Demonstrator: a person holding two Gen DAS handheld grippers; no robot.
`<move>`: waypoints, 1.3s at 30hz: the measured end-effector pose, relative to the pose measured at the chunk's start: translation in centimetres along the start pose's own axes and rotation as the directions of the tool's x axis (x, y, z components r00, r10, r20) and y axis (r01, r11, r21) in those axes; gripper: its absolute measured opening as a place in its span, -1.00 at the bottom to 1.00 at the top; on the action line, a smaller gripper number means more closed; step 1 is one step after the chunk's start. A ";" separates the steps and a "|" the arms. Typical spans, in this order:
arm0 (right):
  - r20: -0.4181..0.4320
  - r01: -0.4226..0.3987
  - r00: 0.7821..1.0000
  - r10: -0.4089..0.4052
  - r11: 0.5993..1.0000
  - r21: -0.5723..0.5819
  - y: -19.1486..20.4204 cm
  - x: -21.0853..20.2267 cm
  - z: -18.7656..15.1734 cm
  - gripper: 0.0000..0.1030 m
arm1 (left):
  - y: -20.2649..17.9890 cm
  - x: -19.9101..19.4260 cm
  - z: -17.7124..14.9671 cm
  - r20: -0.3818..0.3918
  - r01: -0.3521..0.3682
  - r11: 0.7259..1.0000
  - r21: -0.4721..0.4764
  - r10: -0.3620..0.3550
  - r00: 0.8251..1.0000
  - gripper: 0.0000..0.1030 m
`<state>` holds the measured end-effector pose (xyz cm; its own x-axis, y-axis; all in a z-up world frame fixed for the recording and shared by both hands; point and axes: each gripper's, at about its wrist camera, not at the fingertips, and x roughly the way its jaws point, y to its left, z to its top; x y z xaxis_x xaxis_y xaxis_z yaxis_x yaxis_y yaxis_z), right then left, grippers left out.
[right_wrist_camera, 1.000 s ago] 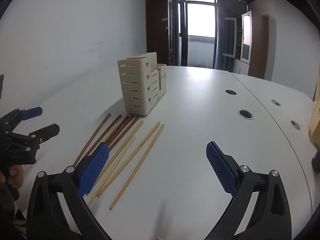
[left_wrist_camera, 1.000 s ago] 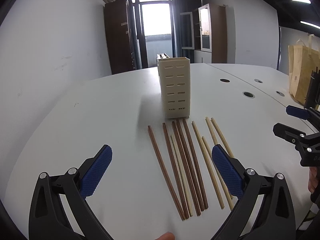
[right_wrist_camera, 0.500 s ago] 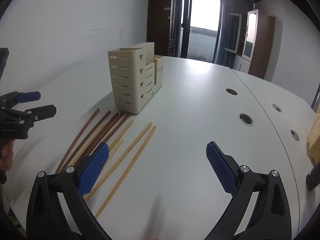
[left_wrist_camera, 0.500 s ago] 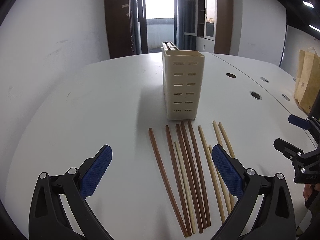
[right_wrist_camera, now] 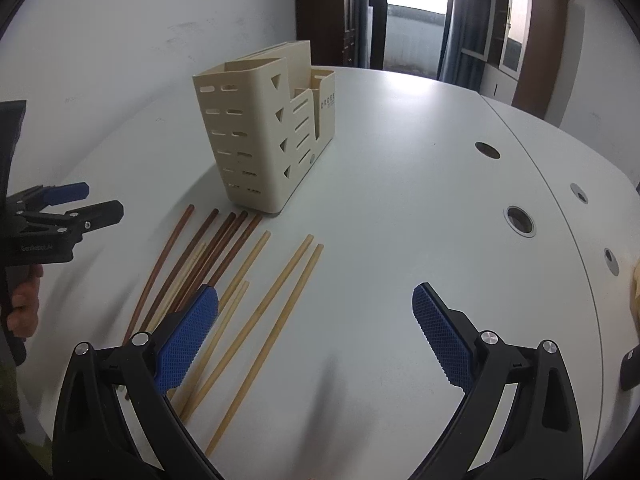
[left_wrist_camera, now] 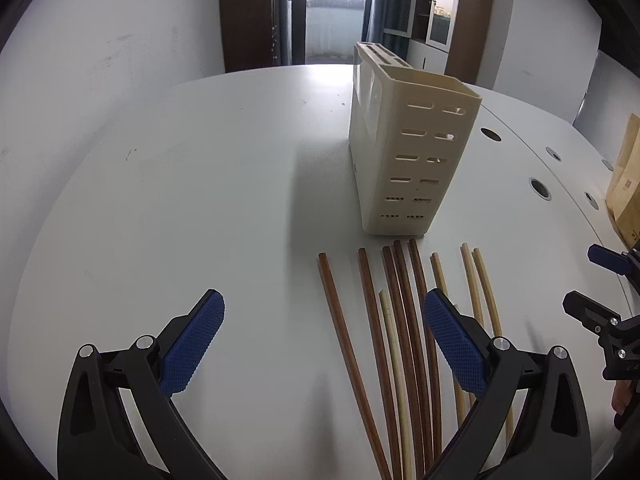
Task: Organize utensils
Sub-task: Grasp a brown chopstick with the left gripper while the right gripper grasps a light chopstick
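Observation:
A cream slotted utensil holder [left_wrist_camera: 404, 148] stands upright on the white table [left_wrist_camera: 200, 200]; it also shows in the right wrist view [right_wrist_camera: 268, 132]. Several dark brown chopsticks [left_wrist_camera: 404, 320] and pale bamboo chopsticks [left_wrist_camera: 484, 288] lie side by side in front of it; in the right wrist view the brown ones [right_wrist_camera: 192, 256] lie left of the pale ones [right_wrist_camera: 280, 296]. My left gripper [left_wrist_camera: 324, 336] is open and empty above the leftmost brown chopsticks. My right gripper [right_wrist_camera: 316, 320] is open and empty above the pale chopsticks. Each gripper shows in the other's view [left_wrist_camera: 600, 280] [right_wrist_camera: 68, 204].
Round cable holes [right_wrist_camera: 520, 220] dot the table's right side. A brown paper bag [left_wrist_camera: 624, 184] stands at the far right edge. A white wall runs along the left. A dark object [right_wrist_camera: 630, 368] sits at the right edge.
Both grippers have moved forward and tilted down toward the chopsticks and holder, which now look larger and nearer. Both stay open.

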<state>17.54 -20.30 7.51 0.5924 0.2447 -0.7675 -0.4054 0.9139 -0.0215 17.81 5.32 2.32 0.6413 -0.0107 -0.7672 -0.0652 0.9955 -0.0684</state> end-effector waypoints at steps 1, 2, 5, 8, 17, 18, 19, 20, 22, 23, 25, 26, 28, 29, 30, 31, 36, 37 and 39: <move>-0.014 0.003 1.000 -0.003 1.000 0.001 0.0 0.4 0.2 0.92 | 0.1 0.3 0.2 -0.009 0.001 1.000 -0.002 -0.002 1.000 0.89; -0.031 0.002 1.000 -0.002 1.000 0.002 -0.1 0.8 0.5 0.92 | 0.1 0.7 0.5 -0.021 0.000 1.000 -0.001 0.000 1.000 0.89; -0.080 -0.007 0.997 0.008 1.000 0.013 -0.4 2.1 1.1 0.92 | 0.1 1.7 1.1 -0.053 0.003 1.000 0.001 -0.003 0.999 0.89; -0.125 -0.017 0.992 0.022 0.999 0.041 -0.6 3.4 1.6 0.92 | 0.1 3.0 1.8 -0.097 -0.003 1.000 -0.005 0.003 0.995 0.89; -0.184 -0.028 0.982 0.040 0.997 0.068 -0.5 5.6 2.6 0.90 | 0.9 6.3 2.5 -0.183 -0.015 1.000 -0.017 0.012 0.983 0.68; -0.188 -0.020 0.982 0.032 0.998 0.062 -0.4 5.9 2.6 0.90 | 0.9 6.6 2.5 -0.191 -0.016 1.000 -0.015 0.013 0.982 0.64; -0.193 -0.015 0.981 0.026 0.998 0.060 -0.4 6.1 2.6 0.86 | 1.0 6.8 2.4 -0.197 -0.016 1.000 -0.016 0.012 0.980 0.62; -0.201 -0.011 0.979 0.023 0.998 0.064 -0.4 6.4 2.7 0.82 | 1.2 7.1 2.4 -0.204 -0.012 1.000 -0.023 0.007 0.979 0.60; -0.212 0.000 0.977 0.016 0.997 0.074 -0.7 7.1 2.7 0.78 | 1.5 7.5 2.4 -0.213 -0.008 0.999 -0.032 0.001 0.977 0.55; -0.218 0.007 0.976 0.010 0.997 0.076 -0.8 7.5 2.8 0.70 | 1.6 7.7 2.5 -0.216 -0.008 0.999 -0.035 0.000 0.976 0.51; -0.233 0.021 0.972 -0.001 0.997 0.081 -1.1 8.2 2.7 0.49 | 1.8 8.2 2.4 -0.227 -0.006 0.999 -0.042 -0.003 0.974 0.42; -0.242 0.024 0.970 -0.003 0.996 0.084 -1.2 8.5 2.6 0.40 | 1.9 8.4 2.4 -0.234 -0.006 0.999 -0.042 -0.004 0.972 0.33; -0.253 0.025 0.967 -0.004 0.996 0.081 -1.2 9.1 2.6 0.34 | 1.9 8.8 2.5 -0.243 -0.003 0.999 -0.043 -0.007 0.970 0.29; -0.257 0.032 0.966 -0.010 0.996 0.079 -1.2 9.4 2.5 0.29 | 1.9 9.0 2.5 -0.242 -0.002 0.999 -0.043 -0.009 0.970 0.29; -0.261 0.035 0.965 -0.013 0.996 0.080 -1.2 9.6 2.5 0.25 | 1.7 9.1 2.5 -0.241 -0.004 0.999 -0.041 -0.006 0.971 0.29; -0.268 0.036 0.963 -0.013 0.996 0.080 -1.2 9.9 2.5 0.16 | 1.6 9.3 2.5 -0.241 -0.007 0.999 -0.040 -0.002 0.970 0.29; -0.285 0.037 0.958 -0.013 0.996 0.078 -1.3 11.0 2.5 0.09 | 0.8 10.1 2.6 -0.261 -0.002 0.999 -0.032 -0.006 0.965 0.14; -0.287 0.036 0.958 -0.012 0.997 0.076 -1.2 11.1 2.5 0.08 | 0.7 10.2 2.6 -0.263 -0.003 1.000 -0.028 -0.005 0.965 0.14; -0.292 0.037 0.956 -0.016 0.997 0.067 -1.1 11.3 2.5 0.06 | 0.3 10.3 2.7 -0.268 -0.006 1.000 -0.017 0.001 0.964 0.08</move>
<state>26.44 -17.71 0.43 0.3695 0.1245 -0.9209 -0.3350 0.9422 -0.0070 26.47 5.80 -3.92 0.4134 -0.0344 -0.9099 -0.0823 0.9938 -0.0749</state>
